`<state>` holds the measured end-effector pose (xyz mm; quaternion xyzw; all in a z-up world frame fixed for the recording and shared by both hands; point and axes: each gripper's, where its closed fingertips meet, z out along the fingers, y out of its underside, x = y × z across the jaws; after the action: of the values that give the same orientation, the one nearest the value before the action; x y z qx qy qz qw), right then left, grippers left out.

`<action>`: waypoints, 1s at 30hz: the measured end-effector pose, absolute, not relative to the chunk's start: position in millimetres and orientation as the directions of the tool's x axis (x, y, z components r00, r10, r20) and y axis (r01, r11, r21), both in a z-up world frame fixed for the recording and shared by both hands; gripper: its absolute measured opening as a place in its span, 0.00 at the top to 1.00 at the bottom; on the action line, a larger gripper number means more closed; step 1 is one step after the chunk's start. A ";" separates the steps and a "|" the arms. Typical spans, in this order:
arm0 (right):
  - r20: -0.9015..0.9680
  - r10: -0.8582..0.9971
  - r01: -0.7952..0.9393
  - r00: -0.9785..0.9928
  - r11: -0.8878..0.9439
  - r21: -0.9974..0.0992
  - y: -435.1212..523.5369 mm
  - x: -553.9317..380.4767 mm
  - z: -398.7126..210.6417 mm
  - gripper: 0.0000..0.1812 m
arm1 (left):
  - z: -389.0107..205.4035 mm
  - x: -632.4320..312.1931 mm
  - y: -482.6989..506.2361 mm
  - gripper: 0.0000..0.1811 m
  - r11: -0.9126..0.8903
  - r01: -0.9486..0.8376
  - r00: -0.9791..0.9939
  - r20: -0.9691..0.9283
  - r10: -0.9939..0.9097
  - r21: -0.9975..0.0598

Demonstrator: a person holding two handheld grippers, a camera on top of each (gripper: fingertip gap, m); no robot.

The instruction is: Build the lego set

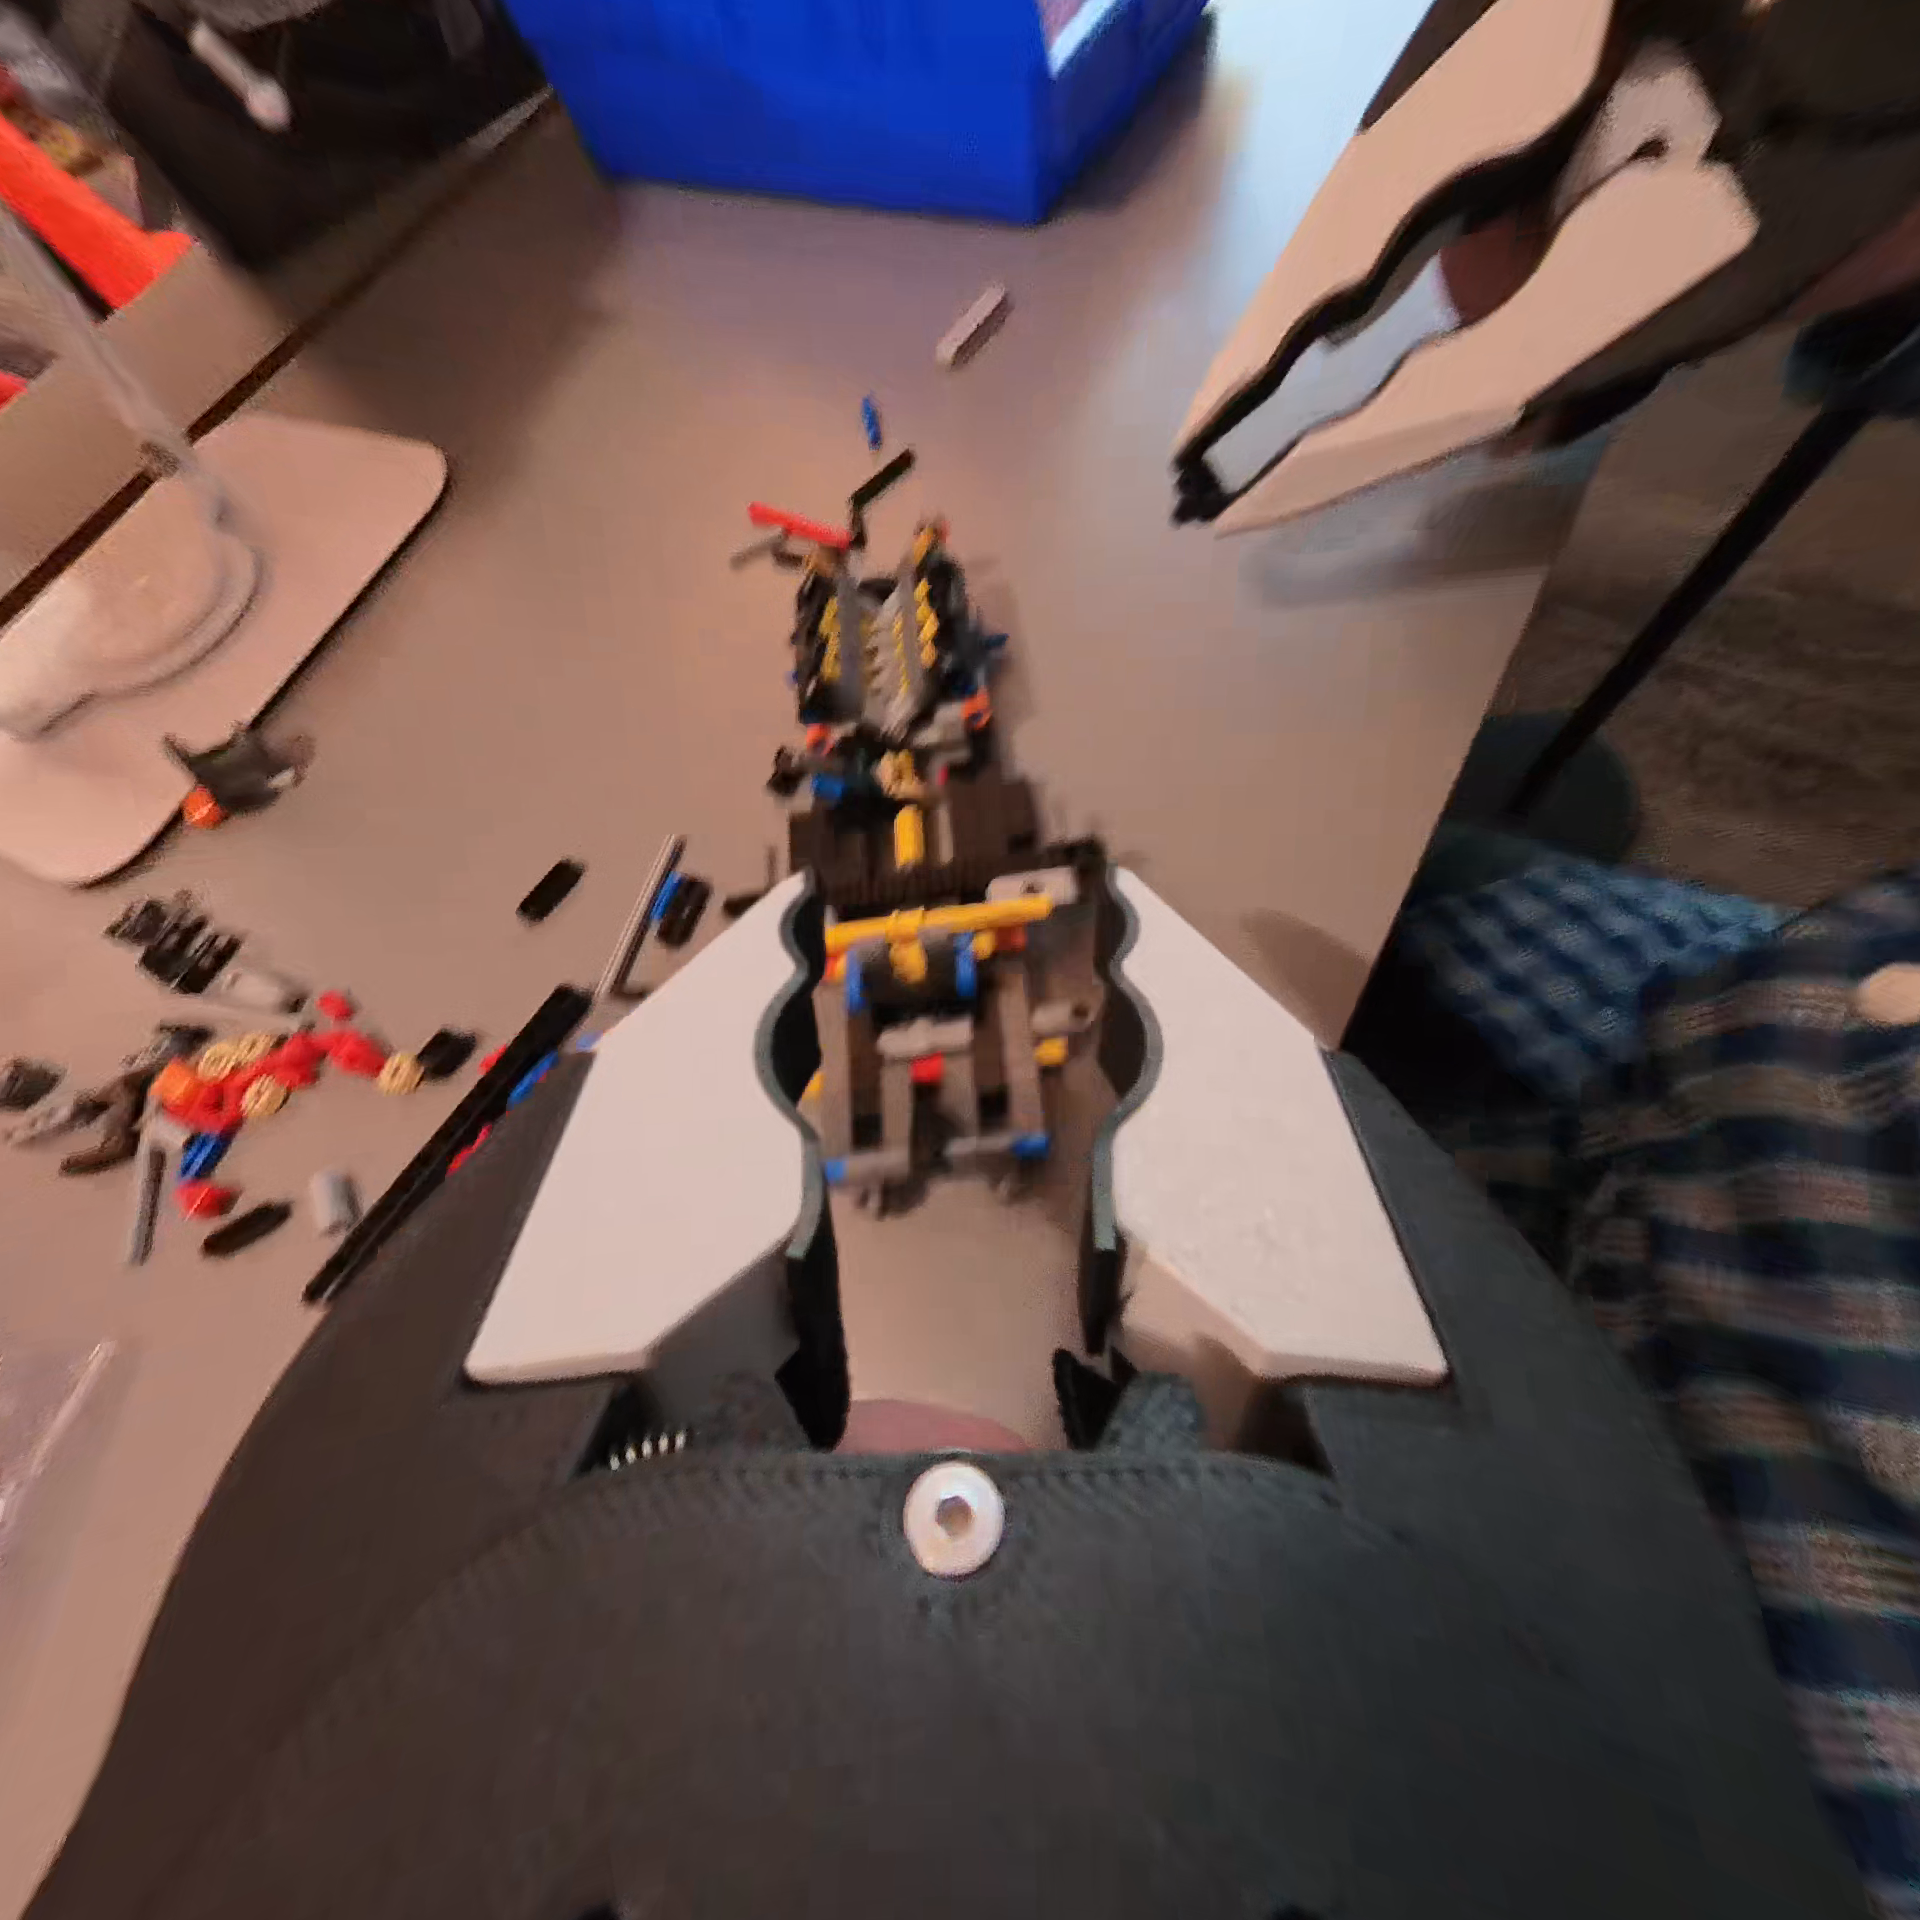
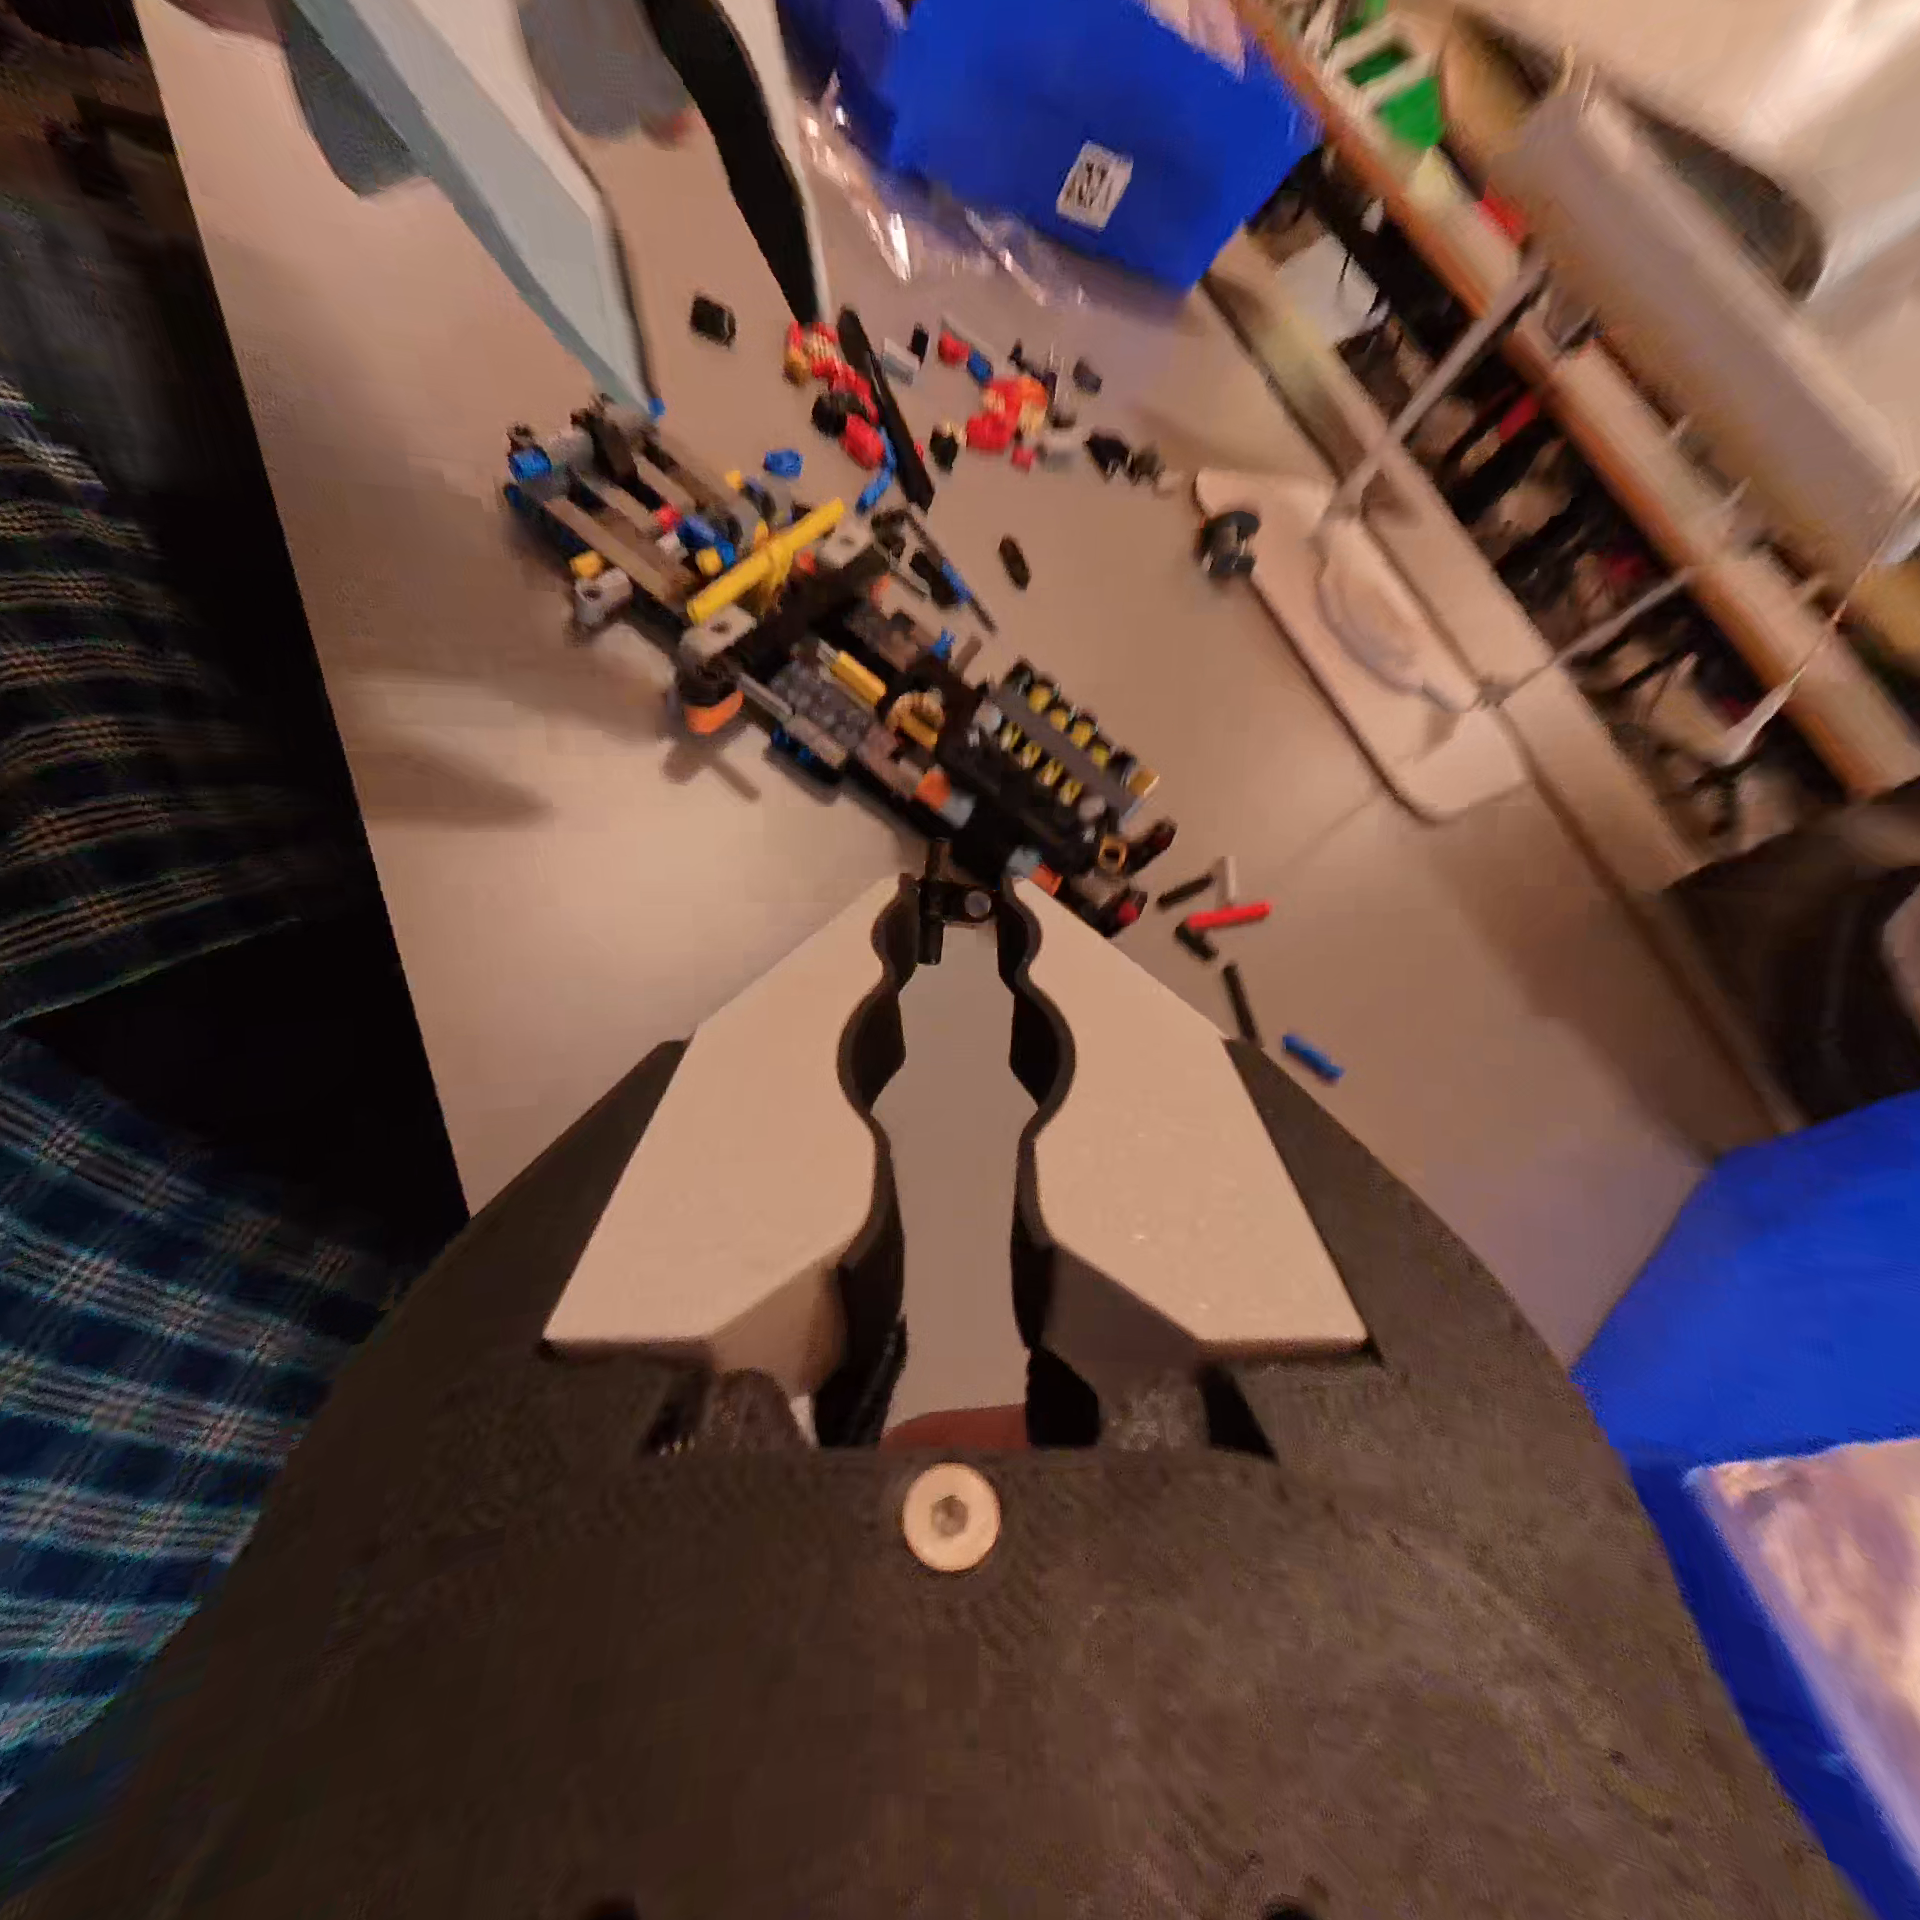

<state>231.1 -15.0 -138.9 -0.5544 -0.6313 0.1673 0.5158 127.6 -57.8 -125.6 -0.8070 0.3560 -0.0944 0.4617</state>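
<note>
Roughly centred on a grey table [image 1: 582, 436] lies a long, partly built lego model [image 1: 904, 748], made of black, grey, yellow and blue pieces.

From the left wrist view, the left gripper [image 1: 961, 894] hangs over the model's near end with its pale fingers [image 1: 665, 1122] spread wide apart; the near end of the model, with a yellow cross bar [image 1: 935, 916], shows in the gap between them. Whether the fingers touch it is unclear through the blur. Loose red, black and tan pieces [image 1: 260, 1081] lie scattered on the table to the left of the model. A blue bin [image 1: 862, 94] stands at the far edge. The right gripper [image 1: 1195, 488] hovers above the table at upper right, its fingers close together with only a narrow slit between them.

From the right wrist view, the right gripper [image 2: 956, 904] points at the model [image 2: 831, 665] from its other end. A small black piece [image 2: 951, 899] sits at the fingertips, with the fingers [image 2: 769, 1174] a little apart; whether they pinch it cannot be told. More loose pieces [image 2: 935, 405] lie beyond the model, and a red rod [image 2: 1226, 916] rests just to the right. A person's plaid sleeve [image 2: 135, 1299] fills the left edge.
</note>
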 end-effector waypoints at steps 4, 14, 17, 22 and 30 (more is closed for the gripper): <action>0.638 0.761 0.510 0.120 0.504 -0.697 -22.7 218.0 -115.7 0.93 | -118.4 174.7 -48.6 0.80 -0.357 -0.371 0.675 0.015 -0.738 -0.857; 0.830 0.554 0.498 0.060 0.704 -0.506 -35.1 205.5 -92.2 0.93 | -107.3 208.8 -38.0 0.90 -0.466 -0.210 0.542 0.294 -0.787 -0.860; 0.839 0.543 0.501 0.046 0.714 -0.490 -33.8 205.9 -93.1 0.93 | -102.5 210.8 -40.2 0.90 -0.473 -0.175 0.502 0.334 -0.797 -0.864; 0.849 0.527 0.494 0.038 0.729 -0.474 -34.2 204.8 -93.3 0.93 | -95.8 210.6 -38.3 0.92 -0.473 -0.145 0.474 0.359 -0.804 -0.869; 0.857 0.515 0.495 0.032 0.736 -0.461 -31.8 202.7 -92.5 0.93 | -97.5 211.4 -37.2 0.99 -0.487 -0.134 0.455 0.383 -0.804 -0.863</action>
<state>202.7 -31.8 -92.5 -0.3630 -0.6957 0.0081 0.6198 211.4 -37.2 -97.5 -0.7536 0.3111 -0.4192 0.3995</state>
